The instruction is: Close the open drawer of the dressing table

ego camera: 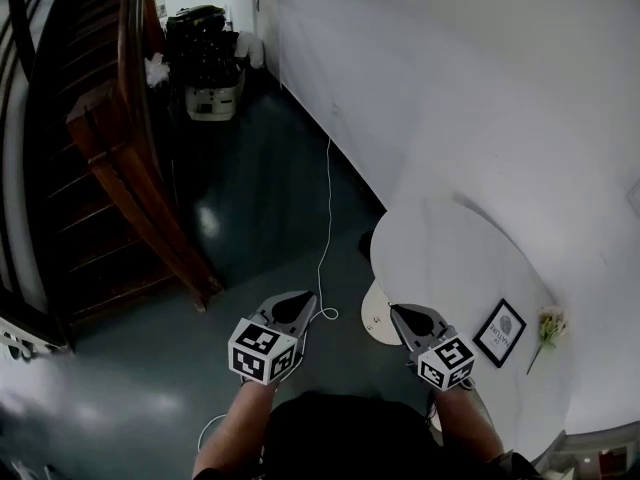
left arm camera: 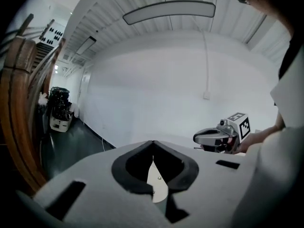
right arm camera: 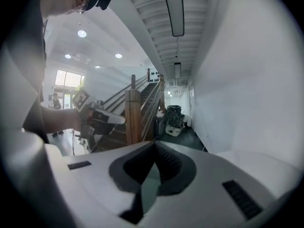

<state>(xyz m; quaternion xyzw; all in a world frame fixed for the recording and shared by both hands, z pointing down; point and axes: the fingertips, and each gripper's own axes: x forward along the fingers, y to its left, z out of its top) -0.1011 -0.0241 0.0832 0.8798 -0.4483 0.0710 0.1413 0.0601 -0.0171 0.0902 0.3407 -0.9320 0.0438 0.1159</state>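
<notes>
The white dressing table [ego camera: 440,258] stands against the wall at the right of the head view; no drawer of it shows in any view. My left gripper [ego camera: 305,296] is held over the dark floor to the table's left, jaws shut and empty, as the left gripper view [left arm camera: 152,141] also shows. At the table's near-left edge my right gripper [ego camera: 393,308] has its jaws shut on nothing, tips meeting in the right gripper view [right arm camera: 154,143]. Each gripper shows in the other's view: the right gripper [left arm camera: 197,137] and the left gripper [right arm camera: 121,121].
A black picture frame [ego camera: 500,332] and a pale flower [ego camera: 548,328] lie on the tabletop. A wooden staircase [ego camera: 130,168] fills the left. A white cable [ego camera: 327,228] runs along the floor. A black machine on a white base [ego camera: 205,53] stands far back.
</notes>
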